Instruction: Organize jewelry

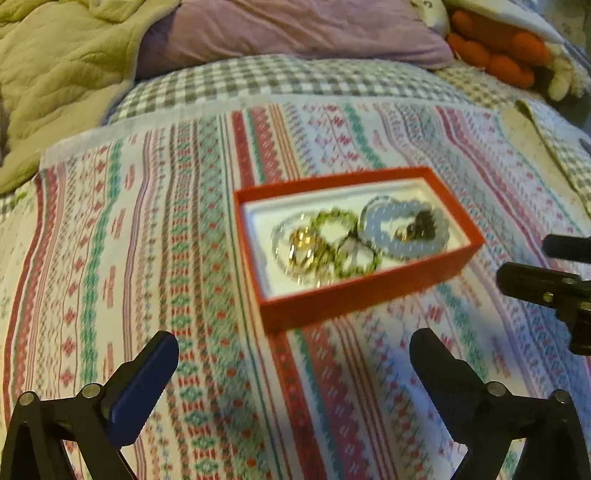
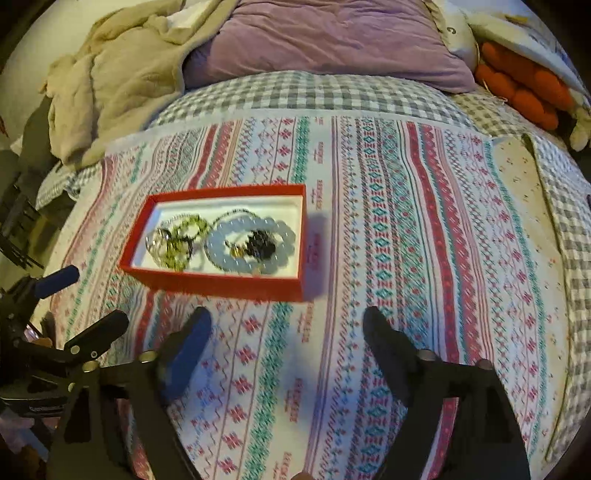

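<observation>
A red box (image 1: 369, 293) with a white lining lies on a patterned cloth (image 1: 184, 258). It holds a pale blue bead bracelet (image 1: 376, 225), green bead bracelets (image 1: 332, 221), gold rings (image 1: 303, 243) and a dark beaded piece (image 1: 424, 221). The box also shows in the right wrist view (image 2: 221, 284), with the pale bracelet (image 2: 284, 229) and green beads (image 2: 184, 225). My left gripper (image 1: 293, 339) is open and empty, just short of the box's near wall. My right gripper (image 2: 288, 317) is open and empty, near the box's right corner. Each gripper shows at the other view's edge.
The cloth lies on a grey checked bedspread (image 2: 314, 92). A purple pillow (image 2: 332, 33) and a beige blanket (image 2: 110, 85) lie at the far side. An orange plush item (image 2: 524, 85) sits at the far right.
</observation>
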`<state>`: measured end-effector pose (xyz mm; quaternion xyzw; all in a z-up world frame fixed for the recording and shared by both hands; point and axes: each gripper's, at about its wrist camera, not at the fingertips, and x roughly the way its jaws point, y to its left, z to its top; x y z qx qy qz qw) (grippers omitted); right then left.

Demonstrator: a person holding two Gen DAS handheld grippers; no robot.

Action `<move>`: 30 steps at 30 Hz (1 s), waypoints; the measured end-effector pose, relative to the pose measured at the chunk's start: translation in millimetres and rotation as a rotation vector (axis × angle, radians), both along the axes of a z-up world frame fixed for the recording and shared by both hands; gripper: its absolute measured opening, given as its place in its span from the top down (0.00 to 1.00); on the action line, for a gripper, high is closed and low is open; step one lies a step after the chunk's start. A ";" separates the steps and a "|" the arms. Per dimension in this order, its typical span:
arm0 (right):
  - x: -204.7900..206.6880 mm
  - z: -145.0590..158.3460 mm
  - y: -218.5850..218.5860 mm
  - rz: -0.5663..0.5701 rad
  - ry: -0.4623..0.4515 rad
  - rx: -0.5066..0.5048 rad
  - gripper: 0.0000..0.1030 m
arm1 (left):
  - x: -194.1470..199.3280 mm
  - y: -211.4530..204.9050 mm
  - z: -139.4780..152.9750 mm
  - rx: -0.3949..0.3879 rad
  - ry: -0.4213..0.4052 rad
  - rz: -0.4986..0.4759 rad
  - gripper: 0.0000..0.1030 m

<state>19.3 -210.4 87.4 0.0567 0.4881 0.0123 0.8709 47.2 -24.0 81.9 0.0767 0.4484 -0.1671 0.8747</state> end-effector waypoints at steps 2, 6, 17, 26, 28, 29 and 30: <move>-5.3 -1.4 0.3 -0.008 0.006 -0.005 0.05 | -5.9 1.6 -3.3 0.011 0.008 0.018 0.00; -16.4 -6.3 -0.4 -0.027 0.012 0.003 0.00 | -16.6 2.7 -11.7 0.065 0.024 0.056 0.00; -26.2 -16.3 13.7 -0.018 0.045 -0.100 0.00 | -23.3 17.4 -20.1 0.080 0.052 0.172 0.00; -21.0 -24.8 20.8 -0.007 0.075 -0.115 0.00 | -22.5 13.1 -22.3 0.084 0.056 0.164 0.00; -20.2 -26.0 20.6 -0.009 0.080 -0.113 0.00 | -22.5 12.7 -22.5 0.084 0.057 0.163 0.00; -19.9 -26.4 20.3 -0.010 0.083 -0.112 0.00 | -22.3 12.7 -22.6 0.084 0.057 0.163 0.00; -19.8 -26.6 20.1 -0.010 0.084 -0.111 0.00 | -22.4 12.7 -22.6 0.085 0.057 0.163 0.00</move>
